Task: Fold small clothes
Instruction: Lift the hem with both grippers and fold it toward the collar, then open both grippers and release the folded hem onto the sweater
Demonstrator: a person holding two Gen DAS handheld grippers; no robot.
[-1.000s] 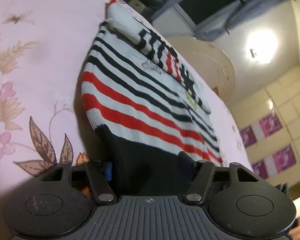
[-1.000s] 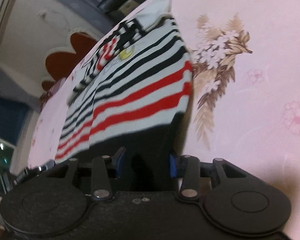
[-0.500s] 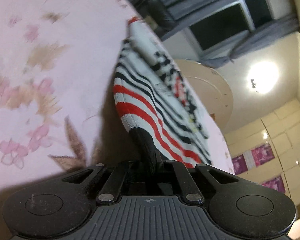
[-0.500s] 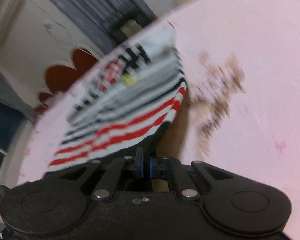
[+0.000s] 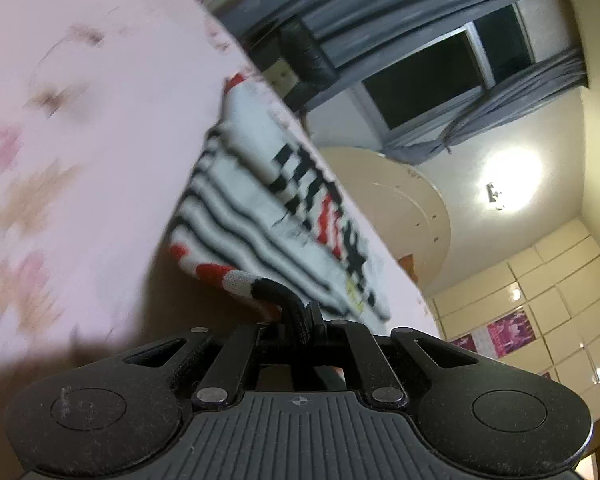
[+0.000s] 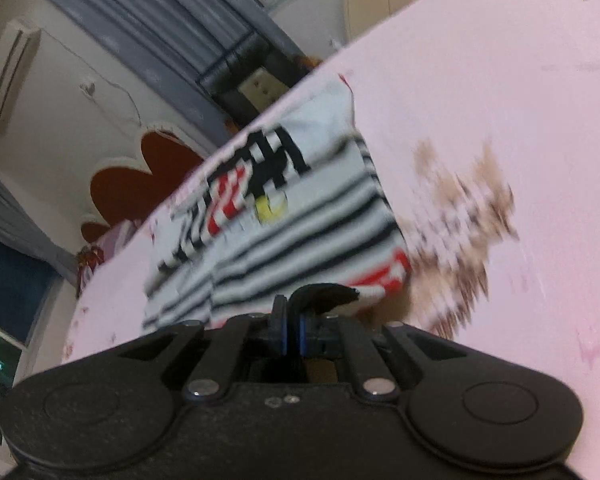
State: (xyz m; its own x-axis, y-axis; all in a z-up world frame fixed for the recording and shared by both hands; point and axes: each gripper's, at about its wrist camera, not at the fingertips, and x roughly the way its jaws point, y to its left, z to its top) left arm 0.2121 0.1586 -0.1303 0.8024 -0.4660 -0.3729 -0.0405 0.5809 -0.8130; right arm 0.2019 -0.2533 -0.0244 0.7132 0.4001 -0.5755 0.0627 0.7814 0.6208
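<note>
Both black two-finger grippers, left (image 5: 300,316) and right (image 6: 292,320), are clamped on the black hem of the small black, white and red striped knit garment (image 5: 240,204), one at each corner, probably to fold it evenly over the pink floral bedsheet (image 5: 80,120).

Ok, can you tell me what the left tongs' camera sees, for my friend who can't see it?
The left tongs are shut on the black hem of a small striped sweater, lifting that edge off a pink flowery bedsheet. Behind are grey curtains, a dark window and a bright ceiling light.
</note>
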